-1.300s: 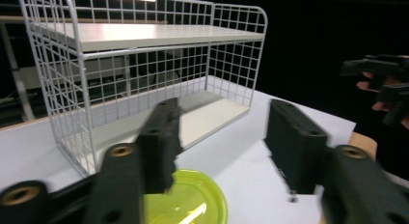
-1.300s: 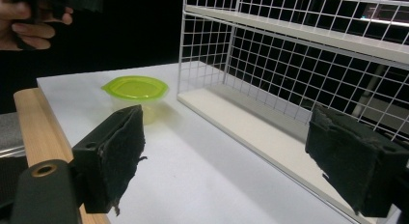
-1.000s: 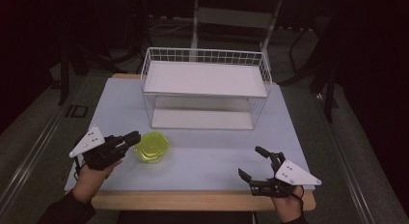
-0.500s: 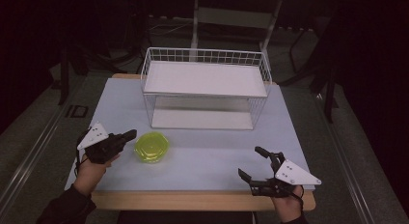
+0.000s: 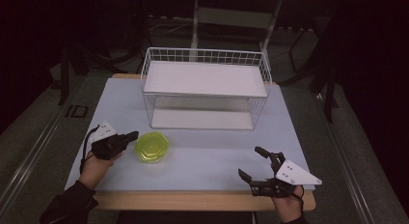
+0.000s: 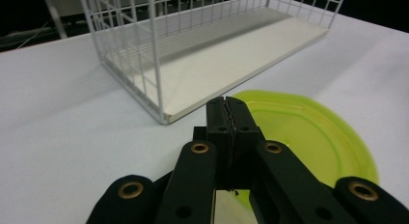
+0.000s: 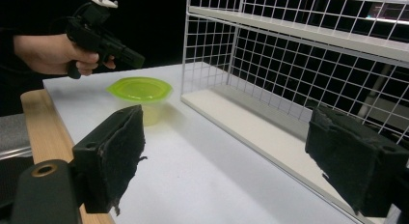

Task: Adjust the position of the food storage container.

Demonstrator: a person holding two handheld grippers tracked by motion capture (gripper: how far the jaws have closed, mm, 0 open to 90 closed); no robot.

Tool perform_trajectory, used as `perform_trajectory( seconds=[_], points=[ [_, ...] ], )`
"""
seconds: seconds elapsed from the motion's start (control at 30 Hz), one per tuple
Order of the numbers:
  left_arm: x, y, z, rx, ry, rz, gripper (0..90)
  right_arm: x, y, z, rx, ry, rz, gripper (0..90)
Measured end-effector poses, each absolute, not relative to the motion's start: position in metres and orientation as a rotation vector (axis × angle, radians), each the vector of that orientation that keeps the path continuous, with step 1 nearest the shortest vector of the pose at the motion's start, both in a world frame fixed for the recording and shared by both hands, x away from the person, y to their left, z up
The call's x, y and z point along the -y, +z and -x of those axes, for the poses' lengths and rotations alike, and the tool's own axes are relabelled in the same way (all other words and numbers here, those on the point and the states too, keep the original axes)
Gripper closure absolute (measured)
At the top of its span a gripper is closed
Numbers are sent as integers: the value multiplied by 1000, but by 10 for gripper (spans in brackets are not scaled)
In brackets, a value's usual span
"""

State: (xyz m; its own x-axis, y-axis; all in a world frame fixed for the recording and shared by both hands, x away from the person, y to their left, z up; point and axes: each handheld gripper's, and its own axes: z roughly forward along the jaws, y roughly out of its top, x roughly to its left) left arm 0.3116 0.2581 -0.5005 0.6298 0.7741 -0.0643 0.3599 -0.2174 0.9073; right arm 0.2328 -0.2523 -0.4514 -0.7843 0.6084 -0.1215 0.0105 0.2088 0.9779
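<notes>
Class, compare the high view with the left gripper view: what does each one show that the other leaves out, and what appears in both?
High view alone: the whole table with its wooden front edge, the rack's upper shelf, both forearms, and the right hand-held gripper with its jaws open. Left gripper view alone: the left hand-held gripper close up, its two jaws pressed together with nothing between them, just above the near rim of the green bowl. Both share the green bowl, the white wire rack with its lower shelf, and the pale tabletop.
</notes>
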Motion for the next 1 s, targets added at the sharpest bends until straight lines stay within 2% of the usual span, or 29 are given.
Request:
perform_trajectory(
  seconds=[0.23, 0.63, 1.0],
  points=[
    [-266, -511, -322, -988, 465, -1855, 900, 252, -451, -233, -2001, 1613, -571, 135],
    [-259, -518, -328, -998, 402, -1906, 900, 253, -451, -232, -2001, 1612, -576, 136],
    [-232, -517, -329, -913, 355, -1944, 900, 253, -451, -233, -2004, 1606, -580, 137]
  ],
)
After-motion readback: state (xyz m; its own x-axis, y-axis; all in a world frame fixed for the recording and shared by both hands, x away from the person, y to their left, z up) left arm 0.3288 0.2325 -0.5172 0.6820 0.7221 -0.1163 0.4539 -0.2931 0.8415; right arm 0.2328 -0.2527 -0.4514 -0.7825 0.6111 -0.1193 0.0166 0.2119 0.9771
